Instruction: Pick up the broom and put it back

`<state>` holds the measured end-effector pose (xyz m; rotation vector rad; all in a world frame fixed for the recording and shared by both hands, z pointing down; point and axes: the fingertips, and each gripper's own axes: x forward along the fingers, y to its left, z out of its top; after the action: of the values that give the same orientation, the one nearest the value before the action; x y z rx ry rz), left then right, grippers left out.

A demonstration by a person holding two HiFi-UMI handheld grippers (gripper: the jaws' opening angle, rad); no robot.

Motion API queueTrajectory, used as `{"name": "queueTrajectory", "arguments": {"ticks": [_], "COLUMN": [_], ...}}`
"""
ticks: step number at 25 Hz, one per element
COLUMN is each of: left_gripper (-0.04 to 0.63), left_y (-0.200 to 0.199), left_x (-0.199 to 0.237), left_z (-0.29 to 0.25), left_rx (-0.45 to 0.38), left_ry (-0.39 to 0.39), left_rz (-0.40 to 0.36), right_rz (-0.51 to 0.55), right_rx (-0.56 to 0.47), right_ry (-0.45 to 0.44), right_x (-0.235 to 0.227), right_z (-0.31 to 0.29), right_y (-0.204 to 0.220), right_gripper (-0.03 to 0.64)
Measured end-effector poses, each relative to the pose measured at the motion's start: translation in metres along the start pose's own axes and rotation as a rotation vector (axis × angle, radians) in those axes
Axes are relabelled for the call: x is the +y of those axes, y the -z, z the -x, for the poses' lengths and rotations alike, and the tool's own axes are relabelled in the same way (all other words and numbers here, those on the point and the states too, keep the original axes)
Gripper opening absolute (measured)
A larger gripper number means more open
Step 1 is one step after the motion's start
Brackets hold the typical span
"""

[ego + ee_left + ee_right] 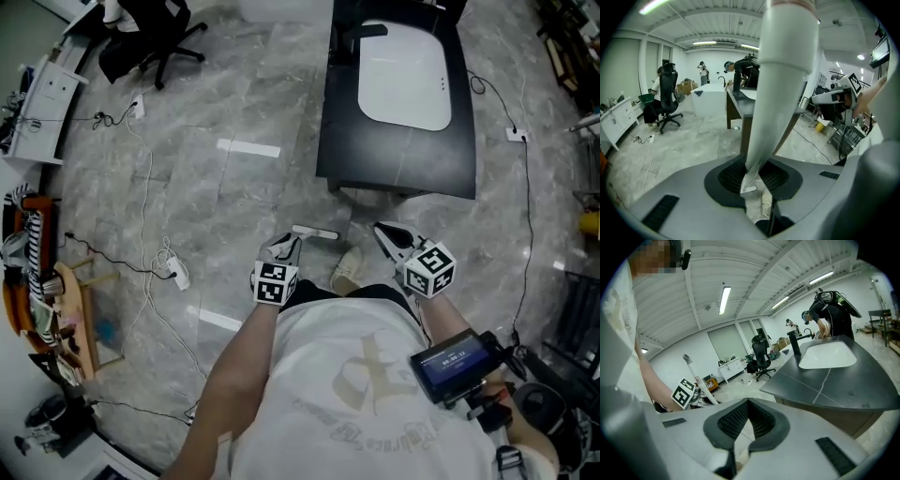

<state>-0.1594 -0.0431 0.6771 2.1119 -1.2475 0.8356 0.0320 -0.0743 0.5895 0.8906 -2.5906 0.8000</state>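
We hold the left gripper [286,246] low in front of us. Its jaws are about half open and clamped on the broom [783,84]. The white handle stands between the pads in the left gripper view and rises out of the top of the frame. From the right gripper view the same handle [698,375] slants up and to the left from beside the left gripper's marker cube [684,393] and ends in a grey tip. The broom head shows in none of the views. In the head view a short white bar just beyond the left jaws is probably the handle seen nearly end-on.

The right gripper [384,231] is to the right of the left one, well apart from the broom. Its jaws meet at the tips with nothing between them, and only floor shows through the gap behind the tips.

Both grippers hang over the grey marble floor [234,187], on the near side of a dark counter [394,159] with a white sink [405,75] set in it. A shoe [347,272] rests on the floor between the grippers. Cables [155,272] trail across the floor to the left, and a black office chair [150,42] stands at the far left. In the right gripper view a person [832,310] bends over the far end of the counter.
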Motion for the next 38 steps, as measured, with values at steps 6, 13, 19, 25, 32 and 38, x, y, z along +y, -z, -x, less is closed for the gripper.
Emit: {"name": "queueTrajectory", "arguments": {"ticks": [6, 13, 19, 25, 32, 38], "left_gripper": [0.094, 0.094, 0.094, 0.094, 0.094, 0.095], "left_y": [0.005, 0.011, 0.014, 0.021, 0.010, -0.006], "left_x": [-0.004, -0.009, -0.020, -0.026, -0.029, -0.028], "left_z": [-0.026, -0.051, -0.075, -0.088, -0.108, -0.129], "left_rx": [0.076, 0.174, 0.229, 0.274, 0.251, 0.220], "left_ry": [0.052, 0.104, 0.157, 0.165, 0.181, 0.189], "left_rz": [-0.032, -0.053, -0.113, -0.143, -0.136, -0.127], "right_rz": [-0.045, -0.112, -0.157, -0.196, -0.231, -0.228], "right_rx": [0.002, -0.039, -0.062, -0.074, -0.071, -0.073], "right_ry": [0.088, 0.183, 0.274, 0.344, 0.389, 0.392], "right_x": [-0.013, -0.015, -0.017, -0.021, -0.026, -0.026], "right_z": [0.015, 0.031, 0.053, 0.077, 0.093, 0.094], "right_y": [0.010, 0.016, 0.025, 0.039, 0.053, 0.052], "right_gripper": [0.017, 0.017, 0.017, 0.017, 0.017, 0.017]}}
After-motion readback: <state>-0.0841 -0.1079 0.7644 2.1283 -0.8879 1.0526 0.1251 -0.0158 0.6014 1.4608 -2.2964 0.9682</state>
